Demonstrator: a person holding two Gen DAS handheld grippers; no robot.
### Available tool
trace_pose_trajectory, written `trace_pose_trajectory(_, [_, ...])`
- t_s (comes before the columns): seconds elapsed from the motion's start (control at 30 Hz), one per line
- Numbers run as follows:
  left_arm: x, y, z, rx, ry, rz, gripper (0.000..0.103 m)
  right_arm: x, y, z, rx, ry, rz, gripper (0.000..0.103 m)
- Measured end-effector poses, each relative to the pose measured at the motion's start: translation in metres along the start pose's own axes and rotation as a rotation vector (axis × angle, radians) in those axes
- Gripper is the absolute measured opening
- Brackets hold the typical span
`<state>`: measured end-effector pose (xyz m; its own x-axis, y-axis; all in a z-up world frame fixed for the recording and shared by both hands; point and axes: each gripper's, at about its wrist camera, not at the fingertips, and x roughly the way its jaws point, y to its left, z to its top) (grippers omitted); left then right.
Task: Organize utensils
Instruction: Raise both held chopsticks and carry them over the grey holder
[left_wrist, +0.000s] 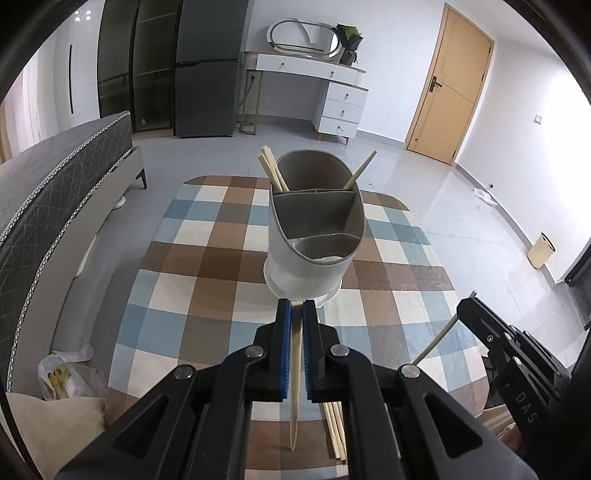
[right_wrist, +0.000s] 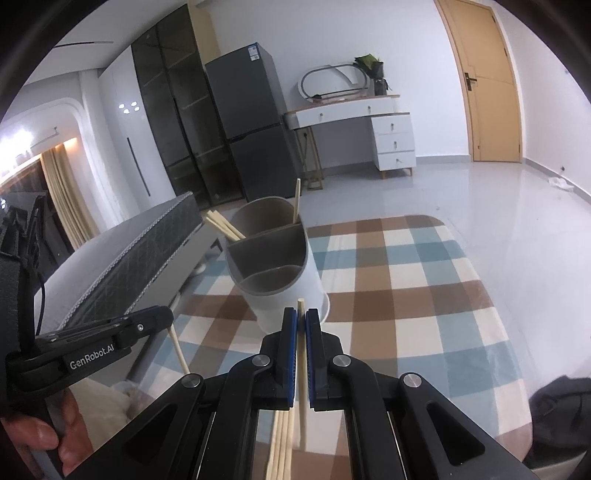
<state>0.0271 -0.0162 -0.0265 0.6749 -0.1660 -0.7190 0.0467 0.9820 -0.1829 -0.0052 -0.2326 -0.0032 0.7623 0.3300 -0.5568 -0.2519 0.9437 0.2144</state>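
A white utensil holder (left_wrist: 314, 236) with grey divided compartments stands on a glass table; it also shows in the right wrist view (right_wrist: 280, 269). Chopsticks (left_wrist: 273, 170) lean in its far compartment. My left gripper (left_wrist: 296, 308) is shut on a single chopstick (left_wrist: 295, 384), just in front of the holder. My right gripper (right_wrist: 301, 317) is shut on another chopstick (right_wrist: 302, 373), close to the holder's near side. The right gripper also appears at the right of the left wrist view (left_wrist: 469, 302). Several loose chopsticks (right_wrist: 282, 443) lie on the table beneath.
A checked rug (left_wrist: 207, 236) lies under the glass table. A bed (left_wrist: 55, 184) stands to the left, with a plastic bag (left_wrist: 66, 373) beside it. A fridge (right_wrist: 251, 125), a white dresser (right_wrist: 369, 125) and a door (right_wrist: 487, 81) are at the back.
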Motion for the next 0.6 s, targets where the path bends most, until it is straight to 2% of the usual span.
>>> trace_pose_trajectory(0.3, [-0.003,-0.004,0.003,0.028,0.002,-0.003,0.002,-0.005,0.000,0.001,0.008,-0.015,0.004,0.004])
trace_pose_trajectory(0.6, [-0.010,-0.002,0.025,0.012,-0.008,-0.043,0.001,-0.005,0.000,0.008,0.028,-0.030,0.007,0.004])
